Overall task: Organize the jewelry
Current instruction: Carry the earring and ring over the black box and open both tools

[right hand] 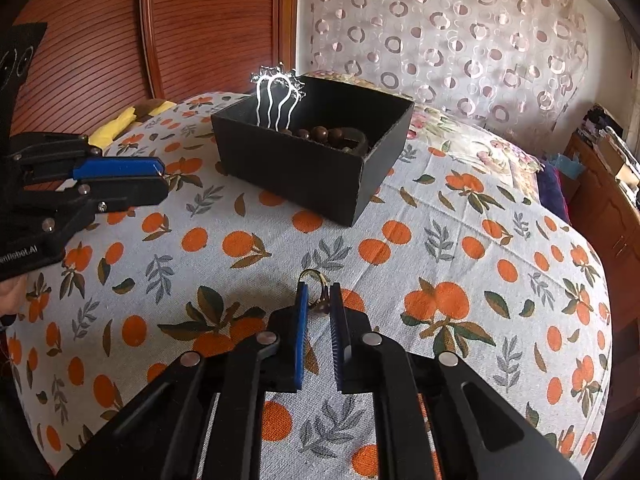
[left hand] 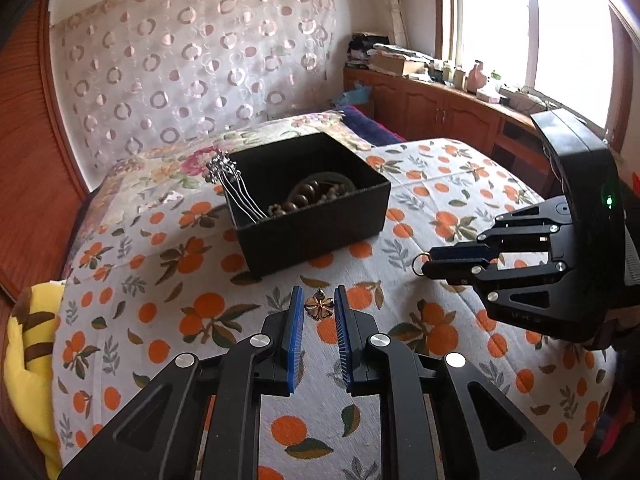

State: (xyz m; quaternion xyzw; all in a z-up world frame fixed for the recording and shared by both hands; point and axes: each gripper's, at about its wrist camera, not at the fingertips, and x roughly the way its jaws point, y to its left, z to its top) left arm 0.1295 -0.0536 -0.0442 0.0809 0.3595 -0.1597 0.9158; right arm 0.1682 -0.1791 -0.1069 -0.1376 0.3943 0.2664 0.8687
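Note:
A black open box [left hand: 320, 216] stands on the orange-print bedspread; it also shows in the right wrist view [right hand: 304, 168]. It holds brown bead bracelets [left hand: 308, 196] and a silver hair comb [left hand: 228, 180] leaning on its wall. My left gripper [left hand: 318, 304] is shut on a small brown flower-shaped earring [left hand: 319, 306], low over the bedspread in front of the box. My right gripper [right hand: 319, 300] is shut on a gold ring [right hand: 316, 280] with a brown stone; the ring [left hand: 420, 263] pokes out of its tips in the left wrist view.
A floral pillow [left hand: 180, 168] lies behind the box. A yellow striped plush [left hand: 28, 344] sits at the bed's left edge. A wooden cabinet [left hand: 440, 108] with clutter runs under the window on the right. A wooden headboard [right hand: 180, 28] stands behind.

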